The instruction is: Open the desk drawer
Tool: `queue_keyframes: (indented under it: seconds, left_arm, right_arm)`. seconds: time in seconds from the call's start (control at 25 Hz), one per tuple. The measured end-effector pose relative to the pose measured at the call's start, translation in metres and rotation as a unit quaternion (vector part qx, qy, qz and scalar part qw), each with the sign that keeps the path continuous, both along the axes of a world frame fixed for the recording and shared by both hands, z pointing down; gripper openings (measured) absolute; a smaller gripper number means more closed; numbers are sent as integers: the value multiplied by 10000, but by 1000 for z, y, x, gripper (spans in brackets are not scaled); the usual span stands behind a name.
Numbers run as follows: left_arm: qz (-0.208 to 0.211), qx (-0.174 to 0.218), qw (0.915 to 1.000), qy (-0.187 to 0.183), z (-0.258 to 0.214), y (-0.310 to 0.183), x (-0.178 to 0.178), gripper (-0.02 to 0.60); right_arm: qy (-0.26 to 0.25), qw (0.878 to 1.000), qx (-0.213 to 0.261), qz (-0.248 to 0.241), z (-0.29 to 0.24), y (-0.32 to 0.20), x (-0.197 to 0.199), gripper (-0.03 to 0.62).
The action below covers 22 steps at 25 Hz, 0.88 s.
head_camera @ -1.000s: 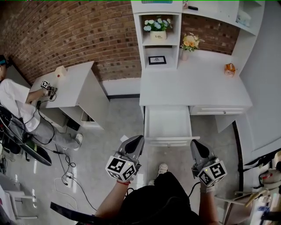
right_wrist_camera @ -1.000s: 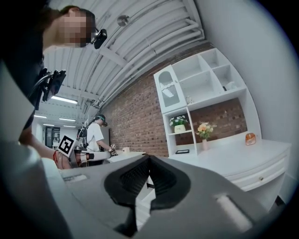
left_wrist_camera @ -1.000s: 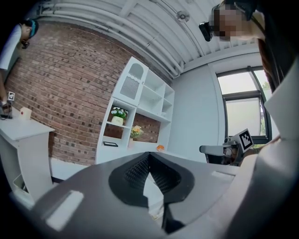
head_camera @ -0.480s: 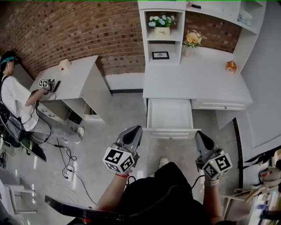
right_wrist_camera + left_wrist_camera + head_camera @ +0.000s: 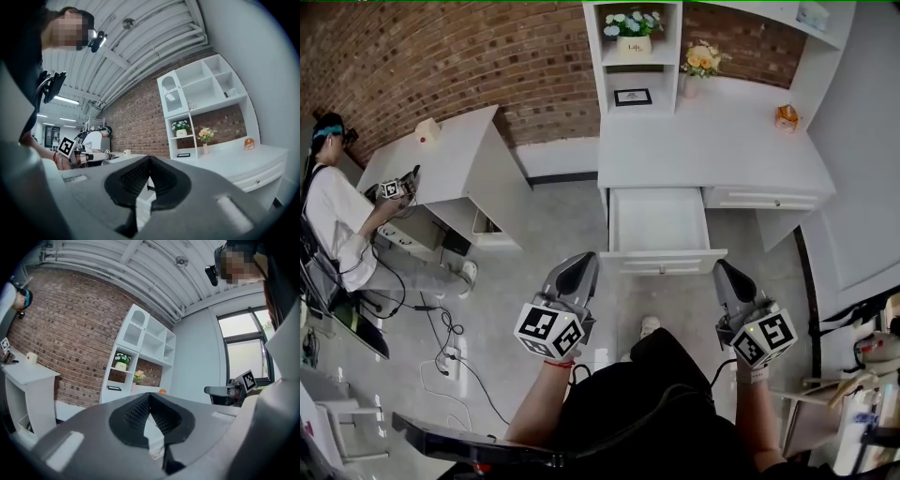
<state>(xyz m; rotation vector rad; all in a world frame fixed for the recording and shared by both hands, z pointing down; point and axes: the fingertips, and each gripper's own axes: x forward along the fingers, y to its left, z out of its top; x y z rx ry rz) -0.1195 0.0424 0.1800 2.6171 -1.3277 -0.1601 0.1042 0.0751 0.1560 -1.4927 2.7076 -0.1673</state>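
**A:** How far along is the job?

**B:** It looks done to me. The big white desk (image 5: pixel 712 155) stands against the brick wall (image 5: pixel 441 56) on the far side. The drawer (image 5: pixel 659 220) under the left part of its top is pulled well out toward the near side. All I'd judge to be left is pulling it further, if it has any travel left, and I can't tell that.

**A:** And the tongs?

**B:** Both hang on the near side of the drawer front, clear of it and not touching it. The left gripper (image 5: pixel 581 262) has its jaws pressed together with nothing between them. The right gripper (image 5: pixel 724 272) is the same, closed on nothing. The drawer lies on the far side of them, about between the two.

**A:** Count things for me, biggest first.

**B:** There are two desks, this one and a smaller desk (image 5: pixel 441 159) at the far left, where one person (image 5: pixel 337 225) sits. This desk has two drawers, the open one and a shut drawer (image 5: pixel 764 199) just to its right. There are two grippers. There are two lots of flowers, a white bunch (image 5: pixel 628 26) in the shelf unit and an orange bunch (image 5: pixel 698 61) on the desk top beside it. Then one picture frame (image 5: pixel 632 97) on the lower shelf and one small orange ornament (image 5: pixel 786 117) at the far right of the desk top.
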Motion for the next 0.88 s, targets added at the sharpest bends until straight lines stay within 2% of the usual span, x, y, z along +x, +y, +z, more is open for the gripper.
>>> queue_keyframes:
  seconds: [0.44,0.88]
  left_arm:
    - [154,-145,9997,111,11,9,12,3]
    - [-11,-83,9999,136,7,1,4,3]
  right_arm:
    - [17,9996,-181,204,12,16,7,2]
    - [-30,9998,-122,169,9,10,8,2]
